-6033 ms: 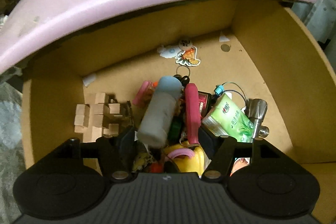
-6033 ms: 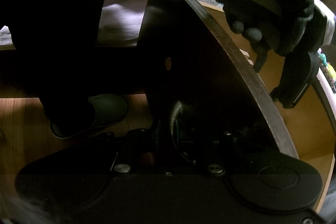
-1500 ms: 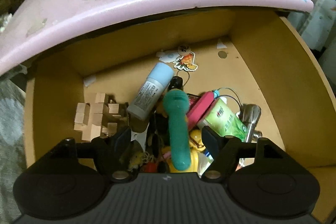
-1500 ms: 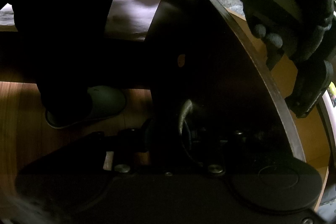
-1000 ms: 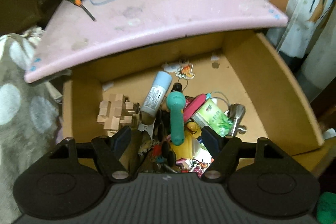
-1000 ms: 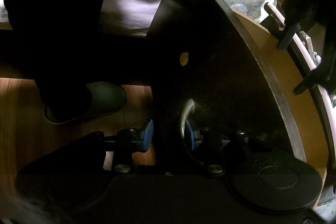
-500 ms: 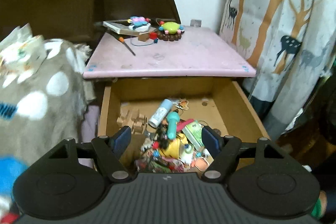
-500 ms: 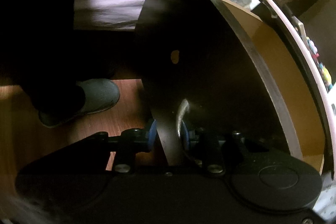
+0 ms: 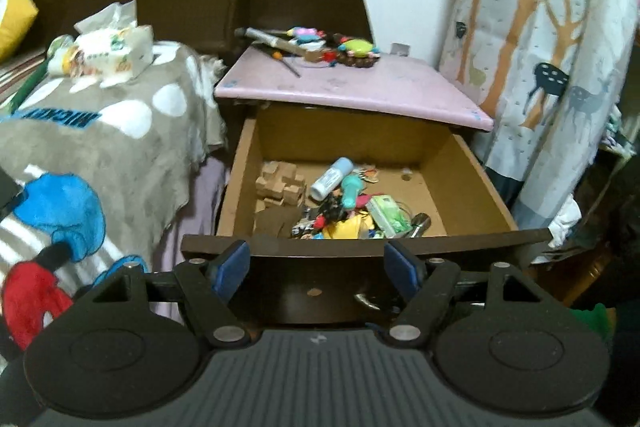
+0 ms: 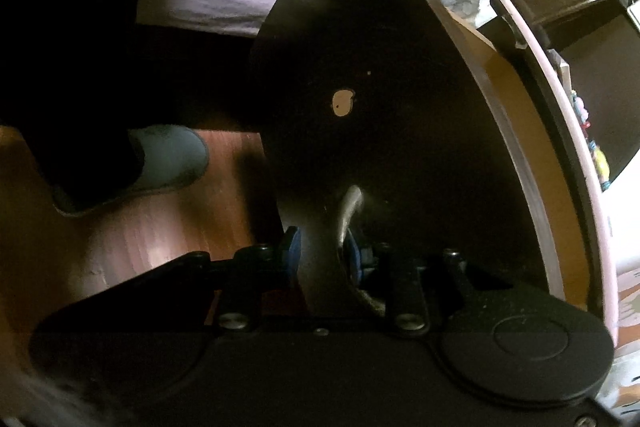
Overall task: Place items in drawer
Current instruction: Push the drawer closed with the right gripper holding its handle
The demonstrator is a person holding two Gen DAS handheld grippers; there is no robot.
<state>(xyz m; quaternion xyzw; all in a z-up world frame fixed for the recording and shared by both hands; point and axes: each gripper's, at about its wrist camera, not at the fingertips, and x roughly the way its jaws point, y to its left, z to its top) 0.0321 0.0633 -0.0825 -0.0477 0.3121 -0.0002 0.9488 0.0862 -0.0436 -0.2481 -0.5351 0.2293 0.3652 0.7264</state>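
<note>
The open wooden drawer holds a heap of small items: a teal handled tool, a white bottle, a wooden block puzzle, a green tissue pack. My left gripper hovers open and empty in front of the dark drawer front, well back from the items. In the right wrist view my right gripper is shut on the metal handle at the edge of the drawer front, a blue pad on each side.
A pink nightstand top overhangs the drawer's back and carries toys and tools. A bed with a spotted blanket and a tissue pack lies left. A tree-print curtain hangs right. A person's slipper rests on the wood floor.
My left gripper has drawn back and up out of the drawer, leaving the teal tool inside; the whole nightstand shows now. The right gripper's pads have closed in on the handle.
</note>
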